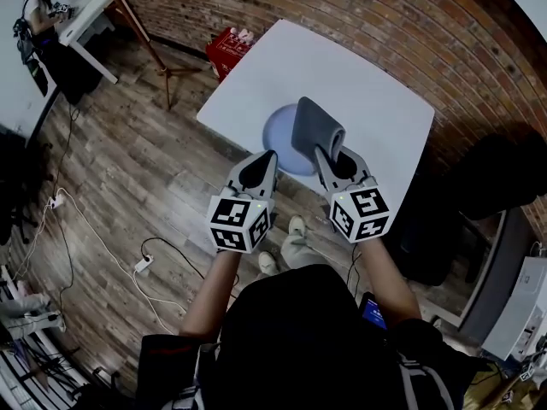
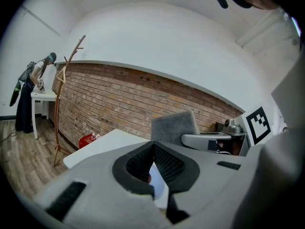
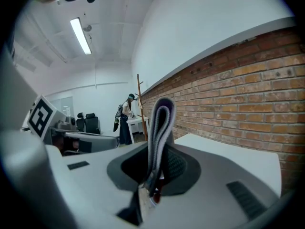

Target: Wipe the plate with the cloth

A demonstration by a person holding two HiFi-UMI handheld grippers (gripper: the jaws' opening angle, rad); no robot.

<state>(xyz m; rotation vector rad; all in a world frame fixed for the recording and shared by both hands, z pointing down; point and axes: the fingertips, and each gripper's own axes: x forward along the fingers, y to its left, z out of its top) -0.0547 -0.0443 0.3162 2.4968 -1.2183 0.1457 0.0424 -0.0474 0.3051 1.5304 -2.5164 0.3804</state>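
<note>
A pale blue plate (image 1: 278, 135) lies near the front edge of the white table (image 1: 359, 84). A folded grey cloth (image 1: 314, 125) stands up over the plate's right part, with my right gripper (image 1: 322, 150) shut on its lower end. In the right gripper view the cloth (image 3: 159, 120) rises upright from between the jaws of the right gripper (image 3: 157, 154). My left gripper (image 1: 268, 156) hovers at the plate's near edge, jaws closed tip to tip with nothing in them. In the left gripper view, past the left gripper (image 2: 153, 145), are the cloth (image 2: 174, 127) and the right gripper (image 2: 209, 140).
A brick wall runs behind the table. On the wooden floor to the left stand a red crate (image 1: 229, 48) and a wooden stand (image 1: 141, 32). Cables (image 1: 94, 237) trail over the floor. A person (image 2: 35, 80) works at a far white table.
</note>
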